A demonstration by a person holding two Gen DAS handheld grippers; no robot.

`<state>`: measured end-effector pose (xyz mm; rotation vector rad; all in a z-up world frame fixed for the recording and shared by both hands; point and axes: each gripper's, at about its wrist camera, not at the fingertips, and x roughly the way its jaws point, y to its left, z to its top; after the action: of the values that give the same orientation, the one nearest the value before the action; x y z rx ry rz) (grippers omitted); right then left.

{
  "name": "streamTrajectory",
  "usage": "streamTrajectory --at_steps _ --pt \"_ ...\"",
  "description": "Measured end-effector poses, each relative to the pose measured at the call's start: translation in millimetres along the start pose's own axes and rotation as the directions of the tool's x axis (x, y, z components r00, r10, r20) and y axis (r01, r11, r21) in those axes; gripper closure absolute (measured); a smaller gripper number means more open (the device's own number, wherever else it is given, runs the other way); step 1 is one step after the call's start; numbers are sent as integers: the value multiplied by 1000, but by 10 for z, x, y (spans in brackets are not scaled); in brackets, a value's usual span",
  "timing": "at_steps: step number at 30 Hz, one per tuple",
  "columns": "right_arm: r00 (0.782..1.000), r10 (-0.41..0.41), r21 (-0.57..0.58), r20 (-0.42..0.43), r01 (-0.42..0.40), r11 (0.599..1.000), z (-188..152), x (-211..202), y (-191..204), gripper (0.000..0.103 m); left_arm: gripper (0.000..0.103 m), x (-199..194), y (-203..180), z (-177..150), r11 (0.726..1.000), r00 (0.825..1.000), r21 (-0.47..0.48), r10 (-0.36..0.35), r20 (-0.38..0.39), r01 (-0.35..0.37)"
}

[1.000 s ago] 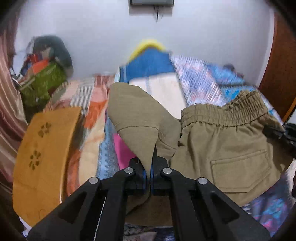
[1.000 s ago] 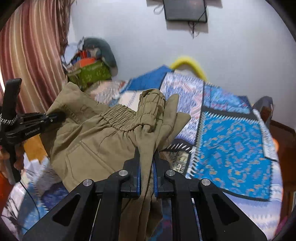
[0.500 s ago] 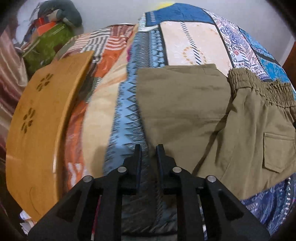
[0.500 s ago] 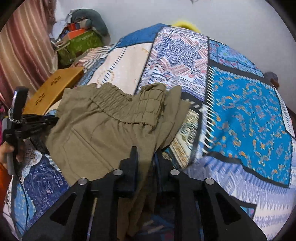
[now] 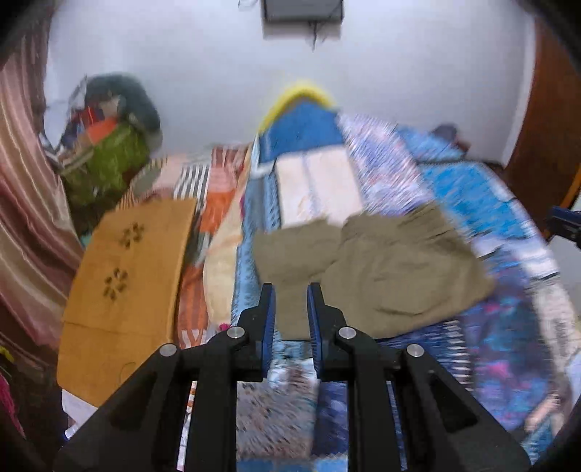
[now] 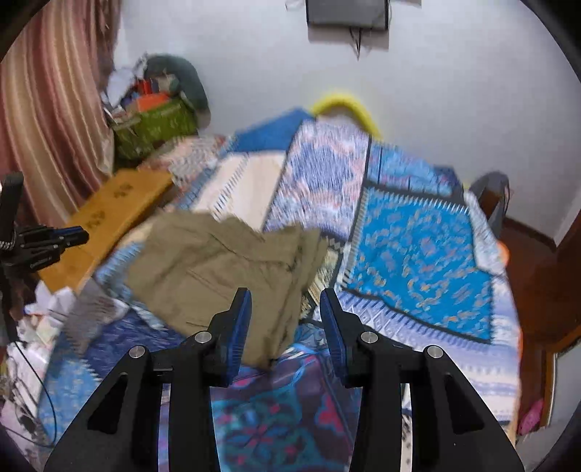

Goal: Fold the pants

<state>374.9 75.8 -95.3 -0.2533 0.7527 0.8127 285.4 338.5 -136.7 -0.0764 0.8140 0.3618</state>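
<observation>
White wall behind, and a bed [image 6: 417,254] under a busy blue patchwork spread fills the room in both views, blurred by camera motion. On it lie the pants [image 5: 370,268], olive-khaki, a folded bundle on the near-left part of the spread; in the right wrist view the pants [image 6: 225,265] show a pocket seam on top and layered edges stacked along their right side, one corner hanging toward the near edge.

Left tongs [image 5: 290,290] stand with a narrow gap between the blue-padded fingers, nothing between them, tips just short of the pants' near edge and apart from the cloth. Right tongs [image 6: 285,301] are spread wide, also holding nothing, framing the pants' near-right corner. From the right wrist view the left tongs [image 6: 72,234] also show at the far left edge, pointing in toward the pants, well apart from them.

Left of the bed, a wooden board [image 5: 123,279] with flower cut-outs leans beside the mattress. Farther back in the left corner sits a green bag [image 6: 156,127] stuffed with mixed items: orange and red pieces, paper, a dark grey bundle on top; details too blurred to name. A striped pink curtain [image 6: 47,109] hangs at far left. A yellow hoop [image 6: 345,103] peeks over the far end of the bed, and a dark box [image 6: 346,12] is mounted high on the wall. Wooden floor [image 6: 537,276] shows to the right.
</observation>
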Motion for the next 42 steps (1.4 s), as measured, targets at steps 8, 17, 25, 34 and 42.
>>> streamTrajectory --at_steps 8,17,25,34,42 --pt "967 50 -49 250 -39 998 84 -1420 439 67 85 -1702 -421 -29 999 971 29 -35 238 29" --pt "876 108 -137 470 -48 989 -369 -2571 981 68 85 -3048 -744 -607 997 899 41 -75 432 64" --pt "818 147 -127 556 -91 988 -856 -2970 1236 67 58 -3585 -907 -1209 997 851 31 -81 520 76" --pt "817 101 -86 568 -63 994 -1020 -3007 1344 38 24 -3771 -918 -1539 998 819 0 -55 571 67" --pt "799 77 -91 596 -28 995 -1150 -3108 1445 20 13 -3840 -960 -1615 998 806 6 -52 590 60"
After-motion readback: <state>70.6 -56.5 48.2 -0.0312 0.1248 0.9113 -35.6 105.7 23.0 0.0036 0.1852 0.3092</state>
